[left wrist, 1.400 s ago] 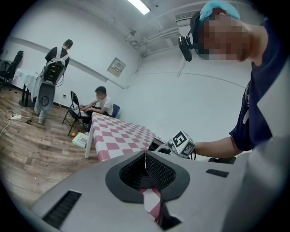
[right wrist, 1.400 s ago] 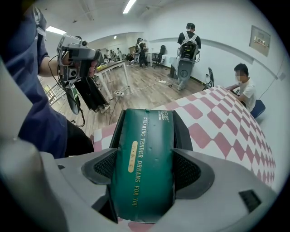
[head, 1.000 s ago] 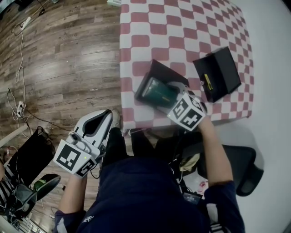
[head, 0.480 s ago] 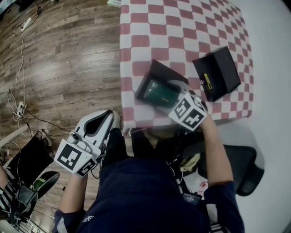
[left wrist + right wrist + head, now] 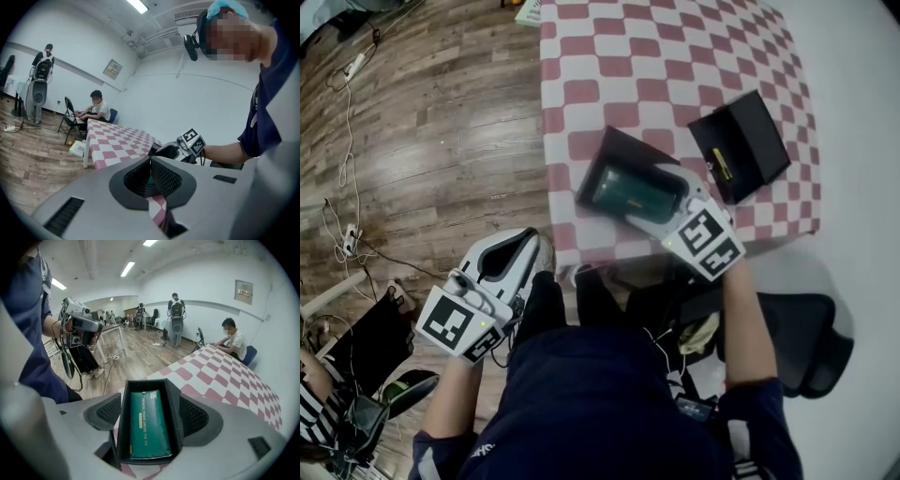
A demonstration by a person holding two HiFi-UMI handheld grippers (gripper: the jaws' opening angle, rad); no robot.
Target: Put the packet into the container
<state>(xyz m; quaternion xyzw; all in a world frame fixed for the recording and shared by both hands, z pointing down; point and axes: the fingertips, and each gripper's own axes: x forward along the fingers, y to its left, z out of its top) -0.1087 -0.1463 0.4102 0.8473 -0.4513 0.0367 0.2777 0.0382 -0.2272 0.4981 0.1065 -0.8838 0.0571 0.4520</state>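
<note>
Packet (image 5: 630, 190): lying flat inside black container (image 5: 614, 147), near checkered table (image 5: 675, 56) edge. Placing looking done. Right gripper (image 5: 151, 416): straddling container, jaws apart. Left gripper (image 5: 150, 161): hanging off-table, jaws together, empty. Next, probably: backing right gripper clear without nudging container.

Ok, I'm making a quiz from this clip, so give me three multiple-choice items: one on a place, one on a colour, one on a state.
1. Where is the green packet? A in a drawer; B in the black container; C on a shelf.
2. The tablecloth is: A red and white checks; B blue stripes; C plain green.
3. The left tool's jaws are: A wide apart; B on the packet; C together, empty.
Answers: B, the packet lies within the container's walls; A, the checks show in the head view; C, its pads meet with nothing between.
</note>
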